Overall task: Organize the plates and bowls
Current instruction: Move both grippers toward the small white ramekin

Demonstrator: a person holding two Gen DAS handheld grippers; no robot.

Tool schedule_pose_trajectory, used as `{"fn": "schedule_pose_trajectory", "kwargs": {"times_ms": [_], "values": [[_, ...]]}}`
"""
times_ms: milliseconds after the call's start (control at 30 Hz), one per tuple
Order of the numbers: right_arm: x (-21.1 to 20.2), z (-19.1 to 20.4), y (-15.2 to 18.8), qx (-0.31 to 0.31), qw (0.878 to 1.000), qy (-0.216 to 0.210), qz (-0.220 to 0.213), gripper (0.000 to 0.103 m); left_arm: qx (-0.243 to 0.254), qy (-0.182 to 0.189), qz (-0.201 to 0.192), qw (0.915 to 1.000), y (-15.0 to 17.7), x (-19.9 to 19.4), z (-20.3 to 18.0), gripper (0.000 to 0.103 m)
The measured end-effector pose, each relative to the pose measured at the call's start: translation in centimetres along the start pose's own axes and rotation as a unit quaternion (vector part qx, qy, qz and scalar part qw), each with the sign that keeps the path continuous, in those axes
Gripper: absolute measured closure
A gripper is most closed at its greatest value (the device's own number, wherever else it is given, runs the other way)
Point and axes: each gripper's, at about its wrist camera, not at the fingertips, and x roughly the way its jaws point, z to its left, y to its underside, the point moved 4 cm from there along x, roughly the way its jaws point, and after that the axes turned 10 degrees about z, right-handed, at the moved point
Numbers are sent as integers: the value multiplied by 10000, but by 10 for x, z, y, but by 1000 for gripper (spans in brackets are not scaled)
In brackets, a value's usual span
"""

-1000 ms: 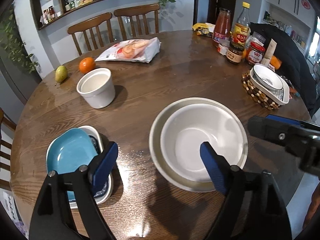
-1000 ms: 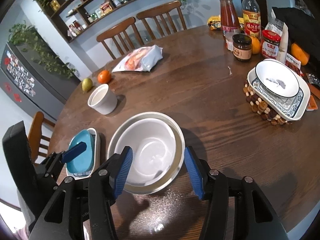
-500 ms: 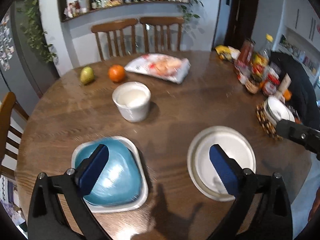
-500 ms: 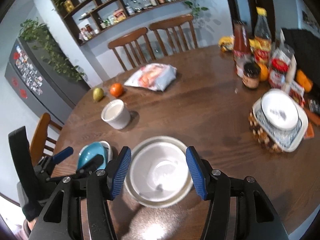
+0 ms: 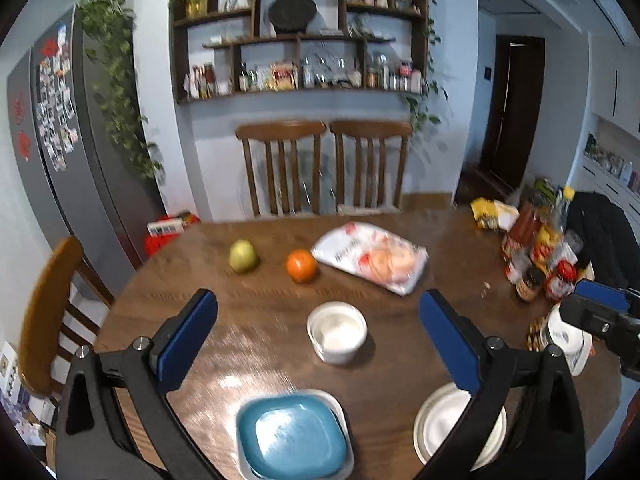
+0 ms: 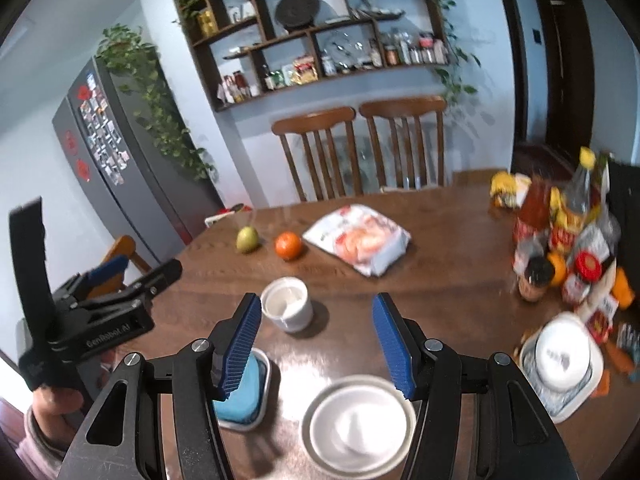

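A blue square plate [image 5: 294,436] lies in a white square dish [image 5: 340,408] at the table's near edge. To its right a white round bowl [image 6: 358,424] sits in a larger round bowl [image 6: 310,428]. A white cup-shaped bowl [image 5: 337,331] stands mid-table. At the right, a white bowl [image 6: 563,354] rests in a patterned square dish [image 6: 568,404]. My left gripper [image 5: 318,336] hangs open and empty well above the table. My right gripper [image 6: 316,342] is held high too, jaws apart with nothing between them.
A pear [image 5: 242,256], an orange [image 5: 301,266] and a snack bag [image 5: 372,256] lie toward the far side. Bottles and jars [image 6: 560,248] crowd the right edge. Two wooden chairs [image 5: 324,168] stand behind the table, another chair [image 5: 48,312] at the left.
Both grippers have risen and tipped up, so the table looks smaller and the shelves come into view. The left gripper's jaws spread wider.
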Motion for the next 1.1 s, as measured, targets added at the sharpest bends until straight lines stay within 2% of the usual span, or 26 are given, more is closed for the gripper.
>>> {"fn": "schedule_pose_trajectory", "kwargs": {"times_ms": [200, 300, 367, 433, 600, 733, 867, 1100], "values": [[1, 14, -32, -217, 9996, 62, -187, 44, -107, -227, -226, 9994, -24, -1, 15, 1], [12, 15, -41, -213, 9996, 66, -191, 33, -185, -293, 6, 9994, -19, 21, 23, 1], [26, 17, -44, -235, 9996, 98, -123, 31, -196, -378, 248, 9988, -12, 42, 27, 1], [42, 18, -45, -248, 9996, 135, 21, 31, -182, -515, 542, 9970, -2, 68, 31, 1], [115, 15, -40, -235, 9966, 156, 776, 31, -185, -660, 1186, 9906, 23, 126, 37, 1], [159, 14, -30, -252, 9918, 138, 1242, 31, -196, -713, 1538, 9853, 42, 158, 40, 1], [201, 15, -23, -256, 9870, 108, 1585, 31, -213, -771, 1739, 9815, 52, 180, 41, 1], [244, 17, -13, -199, 9823, 71, 1860, 30, -276, -784, 1970, 9769, 59, 209, 41, 1]]}}
